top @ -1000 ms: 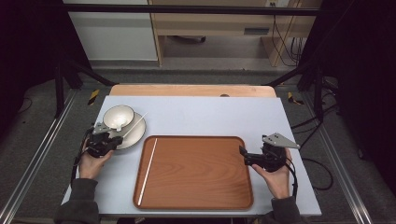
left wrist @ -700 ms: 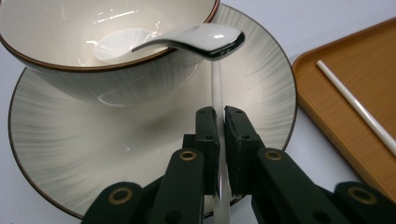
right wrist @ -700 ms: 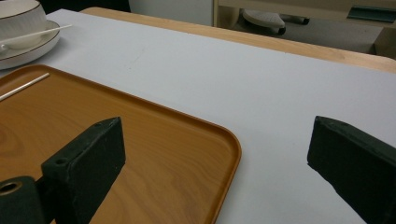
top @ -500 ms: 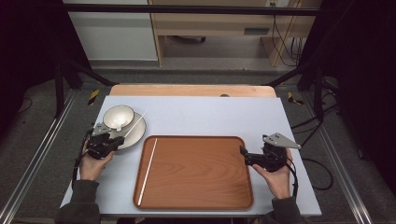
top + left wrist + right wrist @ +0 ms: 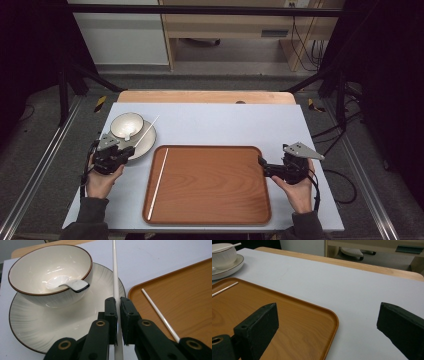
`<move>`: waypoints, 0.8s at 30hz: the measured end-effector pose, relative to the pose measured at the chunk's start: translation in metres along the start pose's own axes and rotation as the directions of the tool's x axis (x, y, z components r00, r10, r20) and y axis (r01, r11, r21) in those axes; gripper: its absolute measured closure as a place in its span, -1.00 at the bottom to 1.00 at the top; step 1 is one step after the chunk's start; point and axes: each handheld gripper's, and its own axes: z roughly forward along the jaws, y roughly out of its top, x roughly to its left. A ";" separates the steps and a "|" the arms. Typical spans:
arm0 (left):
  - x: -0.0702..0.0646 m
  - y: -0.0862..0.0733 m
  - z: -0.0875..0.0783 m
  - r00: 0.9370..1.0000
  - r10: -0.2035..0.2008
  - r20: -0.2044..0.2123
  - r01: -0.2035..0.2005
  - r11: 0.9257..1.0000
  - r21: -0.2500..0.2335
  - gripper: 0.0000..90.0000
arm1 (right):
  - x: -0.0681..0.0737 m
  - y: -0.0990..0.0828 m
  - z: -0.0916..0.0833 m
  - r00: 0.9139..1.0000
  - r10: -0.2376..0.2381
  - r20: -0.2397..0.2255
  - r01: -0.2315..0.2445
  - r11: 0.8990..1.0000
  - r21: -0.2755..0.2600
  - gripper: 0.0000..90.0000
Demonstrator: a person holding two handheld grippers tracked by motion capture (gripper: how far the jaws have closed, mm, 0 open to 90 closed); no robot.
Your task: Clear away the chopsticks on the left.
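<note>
The left gripper point(image 5: 117, 315) clenched 1 thin white chopstick point(image 5: 115, 270) over the ribbed white plate point(image 5: 37, 332), beside the brown-rimmed white bowl point(image 5: 50, 267). A 2nd white chopstick point(image 5: 158, 182) lay on the orange-brown wooden tray point(image 5: 215, 185). Farther right, the right gripper point(image 5: 327, 325) stood released, jaws wide apart.
</note>
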 end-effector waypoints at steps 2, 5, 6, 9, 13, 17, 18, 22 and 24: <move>-0.005 0.001 -0.005 1.000 -0.005 -0.004 0.005 1.000 -0.007 0.87 | 0.000 0.000 -0.001 1.000 0.006 -0.002 -0.006 1.000 -0.001 -0.91; -0.013 0.001 -0.012 1.000 0.001 -0.008 -0.001 1.000 -0.022 0.87 | -0.001 0.000 -0.001 1.000 0.004 0.000 -0.004 1.000 -0.005 -0.91; -0.017 0.001 -0.015 1.000 0.004 -0.005 -0.005 1.000 -0.030 0.87 | -0.001 0.001 -0.001 1.000 0.006 -0.001 -0.006 1.000 -0.005 -0.91; -0.024 0.001 -0.019 1.000 0.005 -0.013 -0.005 0.999 -0.036 0.87 | 0.000 0.000 -0.001 1.000 0.002 0.000 -0.002 1.000 -0.003 -0.91; -0.035 0.001 -0.024 0.999 0.006 -0.031 -0.007 0.999 -0.044 0.87 | 0.000 0.001 -0.002 1.000 0.005 -0.001 -0.005 1.000 -0.007 -0.91; -0.048 0.001 -0.029 0.999 -0.004 -0.053 0.001 0.998 -0.059 0.87 | -0.001 0.002 -0.003 1.000 0.009 0.000 -0.009 1.000 -0.011 -0.91; -0.050 0.001 -0.030 0.998 -0.006 -0.059 0.003 0.998 -0.063 0.87 | -0.001 0.002 -0.003 1.000 0.006 0.002 -0.006 1.000 -0.013 -0.91; -0.060 0.002 -0.036 0.996 -0.035 -0.080 0.027 0.995 -0.095 0.87 | 0.001 0.002 -0.004 1.000 0.008 -0.001 -0.008 1.000 -0.016 -0.91; -0.064 0.003 -0.038 0.995 -0.048 -0.083 0.039 0.993 -0.108 0.87 | 0.001 0.003 -0.004 1.000 0.009 -0.004 -0.009 1.000 -0.017 -0.91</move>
